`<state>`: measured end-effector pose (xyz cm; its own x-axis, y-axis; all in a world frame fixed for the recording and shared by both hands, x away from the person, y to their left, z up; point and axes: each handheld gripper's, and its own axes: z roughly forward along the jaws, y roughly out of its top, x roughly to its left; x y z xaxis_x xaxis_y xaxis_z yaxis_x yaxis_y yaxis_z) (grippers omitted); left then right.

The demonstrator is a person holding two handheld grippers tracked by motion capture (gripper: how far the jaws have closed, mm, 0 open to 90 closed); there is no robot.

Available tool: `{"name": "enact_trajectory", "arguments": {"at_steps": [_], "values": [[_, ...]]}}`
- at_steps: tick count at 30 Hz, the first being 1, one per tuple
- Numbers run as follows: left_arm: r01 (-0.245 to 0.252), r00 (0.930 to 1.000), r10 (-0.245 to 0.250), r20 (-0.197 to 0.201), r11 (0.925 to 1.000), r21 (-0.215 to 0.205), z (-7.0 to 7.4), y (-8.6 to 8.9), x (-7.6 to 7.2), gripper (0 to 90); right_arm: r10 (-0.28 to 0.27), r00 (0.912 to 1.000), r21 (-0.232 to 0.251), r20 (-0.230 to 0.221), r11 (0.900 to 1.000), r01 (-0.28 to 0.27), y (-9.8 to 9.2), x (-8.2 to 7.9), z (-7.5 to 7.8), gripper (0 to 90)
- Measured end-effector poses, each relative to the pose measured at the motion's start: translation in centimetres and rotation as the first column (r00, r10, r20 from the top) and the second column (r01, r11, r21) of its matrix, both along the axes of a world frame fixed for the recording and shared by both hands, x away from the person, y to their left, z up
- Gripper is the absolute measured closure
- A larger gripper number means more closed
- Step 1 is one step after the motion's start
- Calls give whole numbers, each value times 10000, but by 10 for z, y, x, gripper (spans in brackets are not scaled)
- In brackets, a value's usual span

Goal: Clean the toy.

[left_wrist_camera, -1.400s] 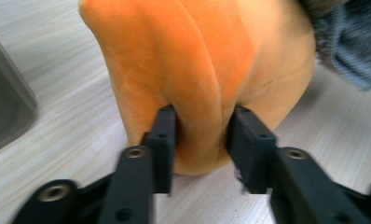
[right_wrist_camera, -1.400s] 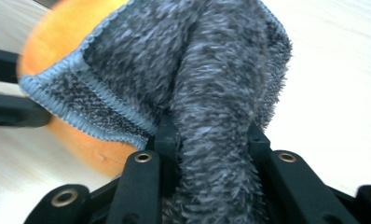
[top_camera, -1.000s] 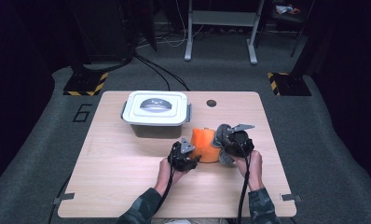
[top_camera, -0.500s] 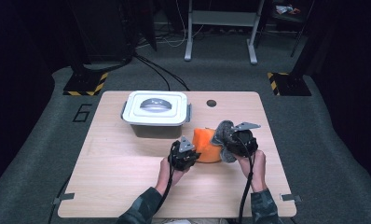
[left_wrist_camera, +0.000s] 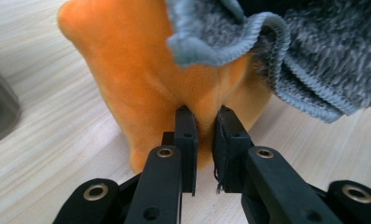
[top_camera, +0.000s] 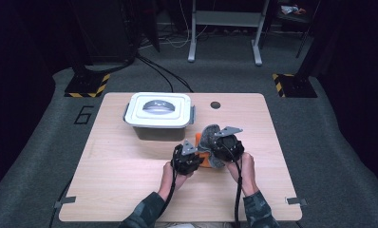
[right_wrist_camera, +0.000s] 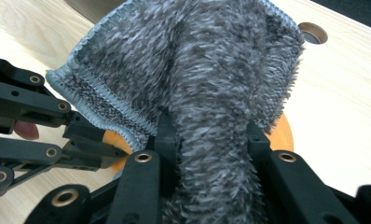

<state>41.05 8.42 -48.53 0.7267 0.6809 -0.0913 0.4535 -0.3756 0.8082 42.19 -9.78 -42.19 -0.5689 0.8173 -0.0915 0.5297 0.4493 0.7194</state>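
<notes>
Over on the left, the lidded grey container (top_camera: pixel 159 115) is sitting toward the far side of the wooden table (top_camera: pixel 120 180), well clear of the action. The left gripper (left_wrist_camera: pixel 204 116) is pinching a fold of the orange cloth (left_wrist_camera: pixel 141 60), its jaws having just been closing onto that fabric near the table's middle. To its right, the right gripper (right_wrist_camera: pixel 211 135) is clamping a bunched fold of the grey fluffy towel (right_wrist_camera: pixel 193 70), which is draping over the orange cloth, touching it.
</notes>
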Motion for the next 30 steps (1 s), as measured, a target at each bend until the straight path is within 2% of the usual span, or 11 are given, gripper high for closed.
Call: {"name": "enact_trajectory", "arguments": {"at_steps": [1,5,12,18,19,23,30], "values": [[3,10000,-4,-23,10000,-14,0,0,0,805,-71,10000,-168,15,9998,71,0,-1,0,672],[-1,10000,1,-50,10000,17,0,0,1,802,-248,9996,-255,111,9994,251,-6,0,-2,673],[29,10000,-29,-63,10000,32,-1,0,2,800,-773,9969,-55,-120,9970,772,-24,4,-6,673],[35,10000,-35,-66,10000,30,-2,0,2,800,-1311,9905,56,-409,9913,1314,-42,8,-15,672],[30,10000,-30,-63,10000,20,-2,0,2,800,-1368,9889,155,-581,9903,1379,-44,8,-16,672],[32,9999,-31,-97,10000,23,-2,0,3,799,-1583,9855,117,-617,9872,1594,-52,11,-21,672],[21,9999,-20,-119,10000,46,-3,1,4,800,-2089,9715,-310,-1123,9779,2067,-65,18,-40,673]]}}
